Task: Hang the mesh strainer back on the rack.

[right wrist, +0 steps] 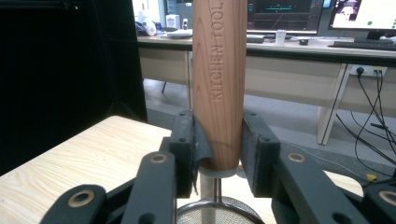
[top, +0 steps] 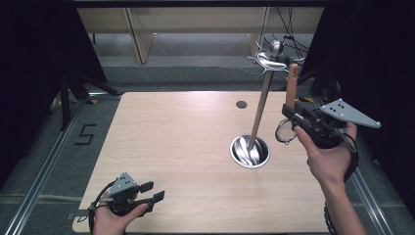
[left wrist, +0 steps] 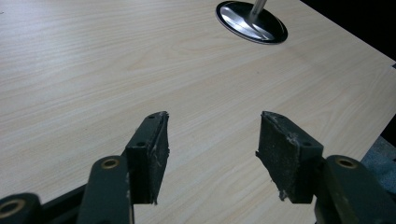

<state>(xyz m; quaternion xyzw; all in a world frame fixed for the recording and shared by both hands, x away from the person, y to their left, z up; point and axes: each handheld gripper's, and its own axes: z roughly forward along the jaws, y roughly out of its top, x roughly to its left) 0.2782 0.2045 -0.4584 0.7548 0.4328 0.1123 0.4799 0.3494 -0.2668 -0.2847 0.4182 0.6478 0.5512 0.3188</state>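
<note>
A utensil stand rises from a round metal base [top: 249,152] right of the table's centre; its wooden pole [top: 260,110] ends in metal hooks [top: 270,59]. My right gripper [top: 289,111], held above the table's right edge, is shut on a strainer's wooden handle [right wrist: 219,84] stamped "KITCHEN TOOL". The handle [top: 292,81] points up beside the hooks, and the mesh bowl [top: 284,131] hangs below the jaws, as does the mesh bowl [right wrist: 219,213] in the right gripper view. My left gripper [top: 153,191] rests low at the front left, open and empty [left wrist: 212,140], aimed toward the stand base [left wrist: 252,23].
A small dark grommet hole [top: 241,104] sits in the tabletop [top: 181,142] behind the stand. Black curtains flank both sides. Cables [top: 288,34] hang behind the far edge. Desks with monitors [right wrist: 285,14] stand beyond the table.
</note>
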